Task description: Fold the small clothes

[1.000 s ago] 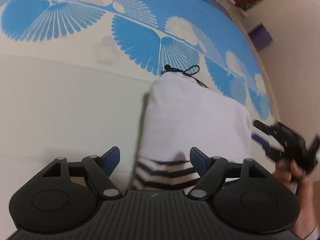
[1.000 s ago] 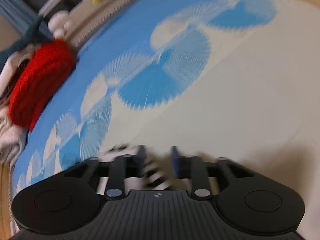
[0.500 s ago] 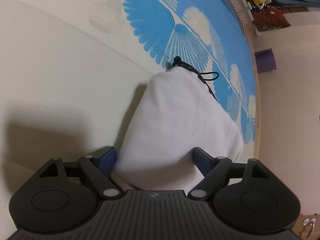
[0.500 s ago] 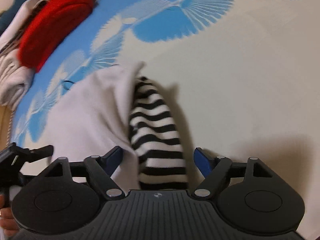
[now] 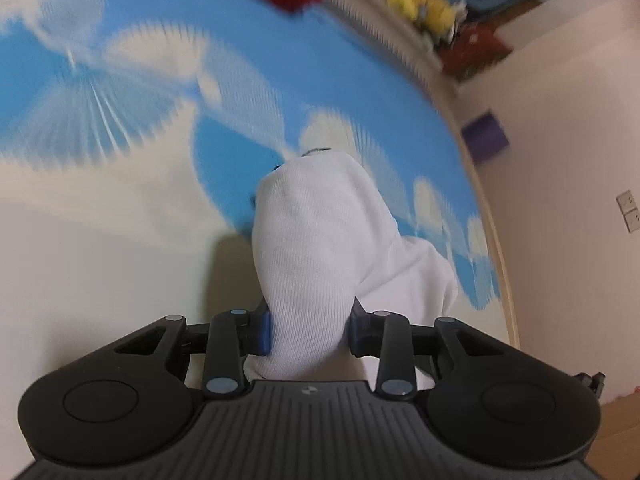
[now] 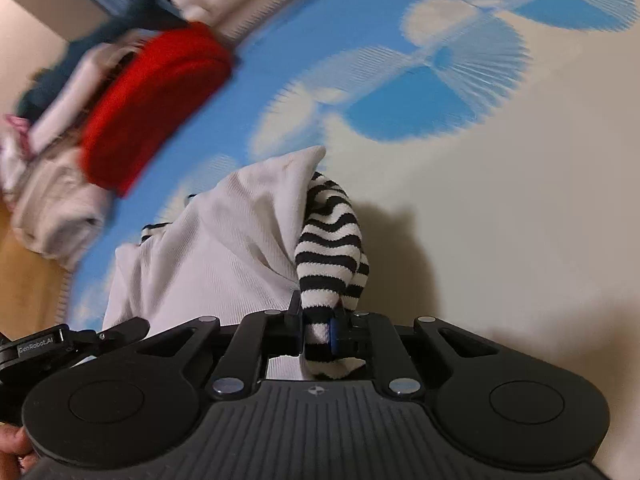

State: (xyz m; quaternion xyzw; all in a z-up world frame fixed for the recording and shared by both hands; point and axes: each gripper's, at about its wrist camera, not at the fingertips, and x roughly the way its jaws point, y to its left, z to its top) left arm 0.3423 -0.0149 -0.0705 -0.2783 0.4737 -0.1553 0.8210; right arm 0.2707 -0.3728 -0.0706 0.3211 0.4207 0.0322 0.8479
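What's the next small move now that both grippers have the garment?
Probably lift both ends and carry them forward to fold it over. The left gripper has just closed on the white cloth, and the right gripper has just closed on the striped cuff. The far part appears to still lie on the blue-patterned mat.

Only one piece of text was legible: "GenRobot.AI", printed in pale letters on a small black plate on the left gripper (image 6: 72, 340), seen at the lower-left edge of the right wrist view. A small round crosshair mark stood on the ribbed body of each device, in the left wrist view and the right alike, but carried no lettering. Everything else was too blurred to show any writing.
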